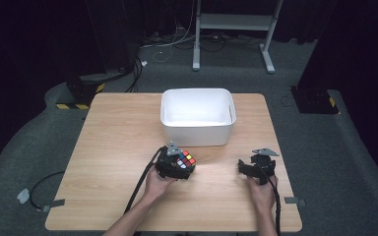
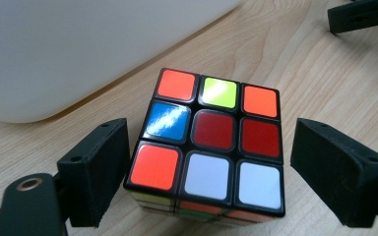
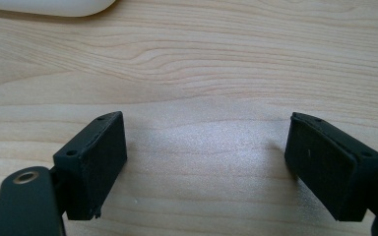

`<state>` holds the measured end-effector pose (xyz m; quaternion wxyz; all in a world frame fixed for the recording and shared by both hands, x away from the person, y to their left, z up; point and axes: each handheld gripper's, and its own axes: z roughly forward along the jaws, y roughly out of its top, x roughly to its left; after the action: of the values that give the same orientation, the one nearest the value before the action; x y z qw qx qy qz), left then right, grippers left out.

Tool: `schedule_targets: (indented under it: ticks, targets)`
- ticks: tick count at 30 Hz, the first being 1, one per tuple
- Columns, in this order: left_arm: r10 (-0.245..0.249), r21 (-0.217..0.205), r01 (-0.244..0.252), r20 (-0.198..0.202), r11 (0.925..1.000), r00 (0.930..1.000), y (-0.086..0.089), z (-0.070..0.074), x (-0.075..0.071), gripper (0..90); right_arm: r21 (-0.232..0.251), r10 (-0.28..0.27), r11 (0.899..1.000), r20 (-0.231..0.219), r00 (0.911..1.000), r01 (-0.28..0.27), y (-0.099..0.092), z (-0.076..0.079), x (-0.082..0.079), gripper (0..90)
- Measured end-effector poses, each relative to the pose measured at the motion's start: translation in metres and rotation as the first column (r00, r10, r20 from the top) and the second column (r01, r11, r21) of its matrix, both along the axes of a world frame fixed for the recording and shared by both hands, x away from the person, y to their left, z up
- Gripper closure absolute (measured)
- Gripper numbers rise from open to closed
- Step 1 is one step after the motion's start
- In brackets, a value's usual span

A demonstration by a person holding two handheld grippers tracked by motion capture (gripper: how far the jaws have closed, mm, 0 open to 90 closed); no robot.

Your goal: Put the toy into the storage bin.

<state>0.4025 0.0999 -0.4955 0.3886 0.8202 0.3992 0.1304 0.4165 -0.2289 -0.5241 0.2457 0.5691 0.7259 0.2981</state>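
Note:
A scrambled colour cube rests on the wooden table, just in front of the white bin. My left gripper has its jaws on either side of the cube. The left pad is right against the cube's edge, while a narrow gap remains at the right pad. My right gripper sits low over bare wood to the right, open, with nothing between its jaws.
A white plastic bin stands at the table's middle back, close behind the cube; its corner shows in the right gripper view. Cables trail from both grippers toward the near edge. The right gripper's jaw shows beyond the cube.

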Motion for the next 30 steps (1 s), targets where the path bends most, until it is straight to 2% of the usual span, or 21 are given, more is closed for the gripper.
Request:
schedule_targets:
  ticks: [8,13,24,30]
  targets:
    - [0.004,0.003,-0.004,0.002,1.0000,1.0000,-0.0031,-0.0045,0.0029,20.1,0.001,-0.001,1.000,0.000,1.0000,0.001,0.0001,0.0000,0.0000,15.9]
    - [0.010,0.009,-0.009,-0.003,0.9999,0.9999,-0.0038,-0.0060,0.0043,26.7,0.001,0.000,1.000,0.000,1.0000,0.000,0.0000,0.0000,0.0000,15.9]
    - [-0.014,0.036,0.013,0.024,0.9992,0.9996,-0.0042,-0.0058,0.0021,32.3,0.002,-0.001,1.000,-0.001,1.0000,0.001,0.0001,0.0000,0.0003,15.8]
    - [-0.030,0.038,0.029,0.018,0.9989,0.9994,-0.0033,-0.0049,0.0008,32.7,0.000,0.000,1.000,0.000,1.0000,0.000,0.0000,0.0000,0.0004,15.8]
